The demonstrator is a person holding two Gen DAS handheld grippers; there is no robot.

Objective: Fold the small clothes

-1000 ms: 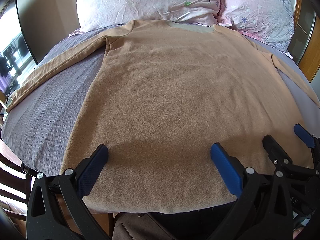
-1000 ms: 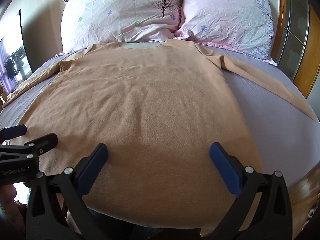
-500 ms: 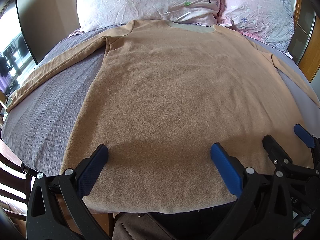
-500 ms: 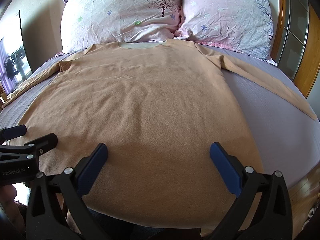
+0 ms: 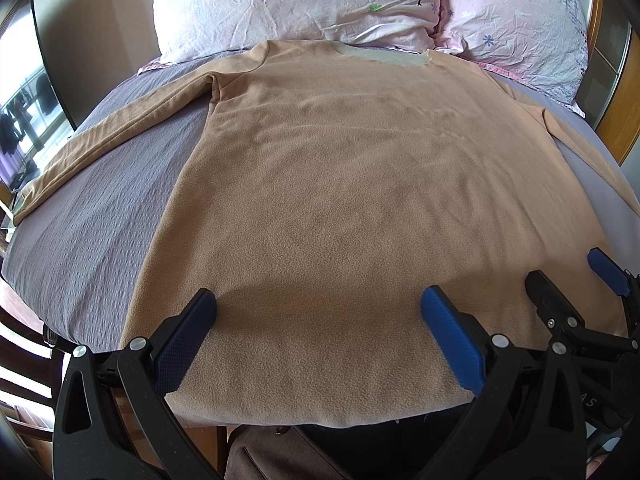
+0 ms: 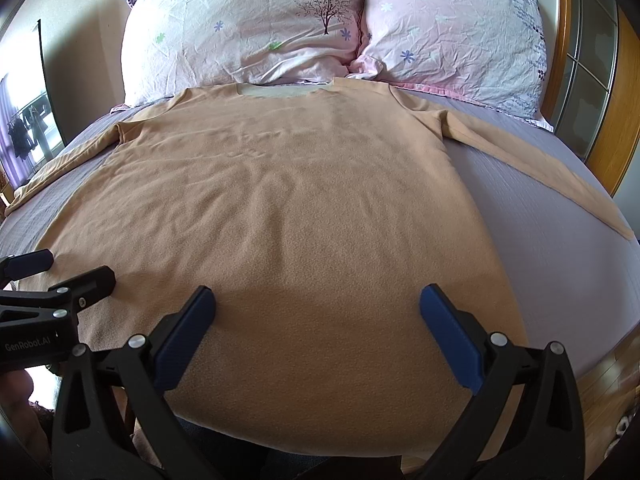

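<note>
In the left wrist view, the left gripper [image 5: 318, 312] has its jaws spread wide, holding nothing; its blue, finely textured pads [image 5: 450, 338] sit low over the near hem of the sweater [image 5: 360, 184], though whether they touch the cloth cannot be told. The sweater is tan fleece with a soft, nubby nap and a pale grey lining at the neckline, laid flat on the bed [image 5: 92, 216] with its collar toward the pillows [image 5: 288, 0] and its sleeve [image 5: 120, 124] stretched out sideways. The bed's grey cover has a fine woven waffle texture. At the right edge the right gripper [image 5: 572, 276] shows, black-framed with a blue pad. In the right wrist view, the right gripper [image 6: 318, 312] likewise has its jaws wide apart and empty, above the sweater's [image 6: 288, 200] hem. The other sleeve [image 6: 560, 168] runs flat toward the bed's edge. Two crumpled floral pillows [image 6: 260, 24] lean behind the collar. The left gripper [image 6: 68, 268] enters at the left, over the hem.
</note>
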